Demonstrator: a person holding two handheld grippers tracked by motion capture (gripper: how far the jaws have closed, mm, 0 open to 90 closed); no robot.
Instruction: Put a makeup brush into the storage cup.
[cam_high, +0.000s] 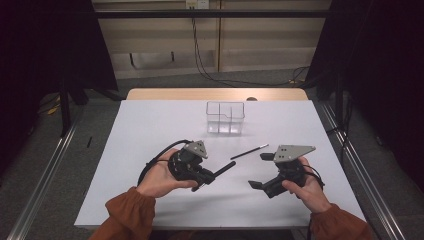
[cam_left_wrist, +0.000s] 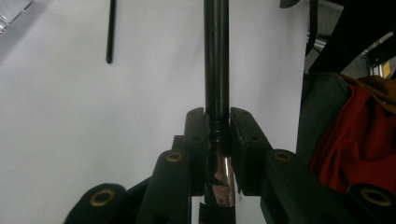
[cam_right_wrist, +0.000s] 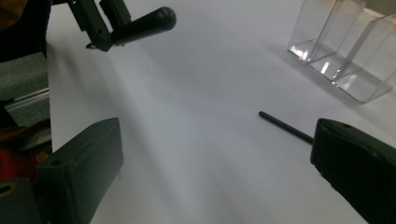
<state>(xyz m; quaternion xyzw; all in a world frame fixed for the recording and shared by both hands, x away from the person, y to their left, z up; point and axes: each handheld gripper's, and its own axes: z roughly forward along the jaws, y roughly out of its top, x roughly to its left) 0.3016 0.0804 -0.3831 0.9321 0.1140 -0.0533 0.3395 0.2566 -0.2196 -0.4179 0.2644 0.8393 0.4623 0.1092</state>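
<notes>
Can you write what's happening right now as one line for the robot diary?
left gripper: jaws shut on black pen barrel | right gripper: jaws open, holding nothing | thin black rod: on table | clear organizer: beyond rod

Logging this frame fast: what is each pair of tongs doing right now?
Left tongs: closed on the black pen barrel.
Right tongs: open, holding nothing; thin black rod lies on the table beyond them.

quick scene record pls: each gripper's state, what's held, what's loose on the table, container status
left gripper: shut on black pen, barrel sticking out past the jaws
right gripper: open, holding nothing
loose item: thin black rod lying on white table, between the grippers and the container
container: clear divided organizer, upright, looks empty
</notes>
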